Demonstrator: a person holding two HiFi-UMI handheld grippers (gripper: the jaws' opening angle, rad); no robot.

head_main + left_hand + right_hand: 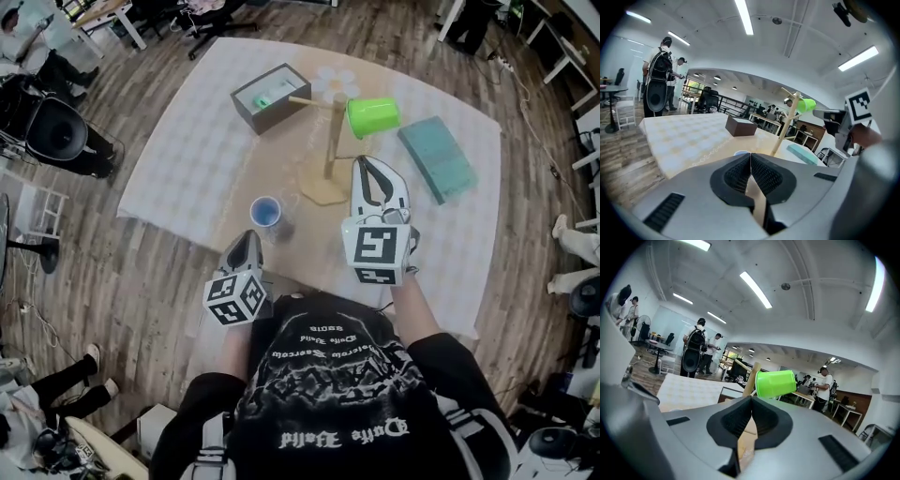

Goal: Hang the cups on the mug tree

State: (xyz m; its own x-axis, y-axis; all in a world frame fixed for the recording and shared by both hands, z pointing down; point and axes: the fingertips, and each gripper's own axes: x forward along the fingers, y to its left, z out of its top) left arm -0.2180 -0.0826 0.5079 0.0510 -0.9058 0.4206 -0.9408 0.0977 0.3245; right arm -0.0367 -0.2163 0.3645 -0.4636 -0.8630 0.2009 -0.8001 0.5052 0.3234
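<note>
1. Green cup (373, 116): bright and plain, lying sideways on a peg of the tree (330, 141), mouth towards the post.
2. Blue cup (266, 212): upright on the surface (187, 159), near the tree's base. In the left gripper view only its rim shows above the tool.
3. Left tool (251, 236) and right tool (366, 164): each pressed together, pinching nothing.
4. Shirt print: upside down, unreadable.

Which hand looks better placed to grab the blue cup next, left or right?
Left, probably. The left hand-held gripper is right next to the blue cup, shut and empty. The right hand-held gripper is over by the mug tree, near the already hung green cup.
</note>
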